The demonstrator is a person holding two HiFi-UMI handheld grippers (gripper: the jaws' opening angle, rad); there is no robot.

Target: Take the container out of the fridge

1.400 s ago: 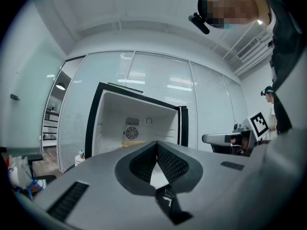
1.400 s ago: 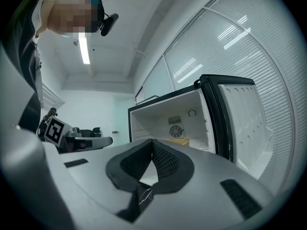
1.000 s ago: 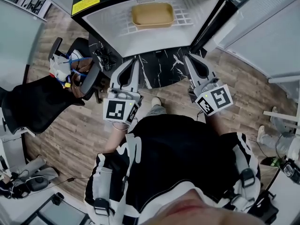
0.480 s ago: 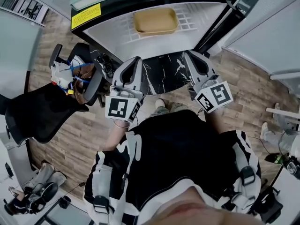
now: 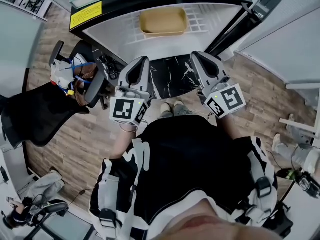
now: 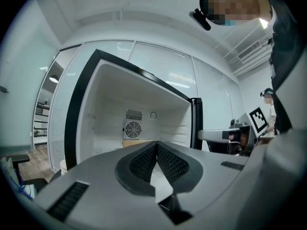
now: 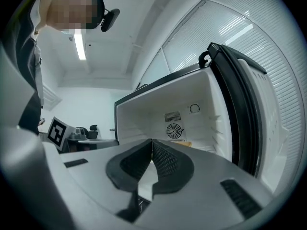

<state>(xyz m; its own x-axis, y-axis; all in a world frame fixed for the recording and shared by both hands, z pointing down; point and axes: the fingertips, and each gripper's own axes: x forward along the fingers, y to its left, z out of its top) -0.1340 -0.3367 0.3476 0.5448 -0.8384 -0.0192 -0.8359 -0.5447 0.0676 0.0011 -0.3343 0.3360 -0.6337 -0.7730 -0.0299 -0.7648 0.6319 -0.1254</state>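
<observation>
A shallow tan container sits on the white wire shelf inside the open fridge, toward the back. Only a thin tan strip of the container shows over the jaws in the left gripper view, and a sliver of it in the right gripper view. My left gripper and right gripper are side by side in front of the fridge, short of its opening and pointing into it. Both are shut with nothing between the jaws: left gripper, right gripper.
The fridge door stands open on the right. Under the fridge opening is a black marbled panel. On the left are a black office chair and a seat holding bags. The floor is wood, with white partitions on the right.
Both grippers have moved a little forward toward the fridge opening, staying shut. The head view has shifted slightly.
</observation>
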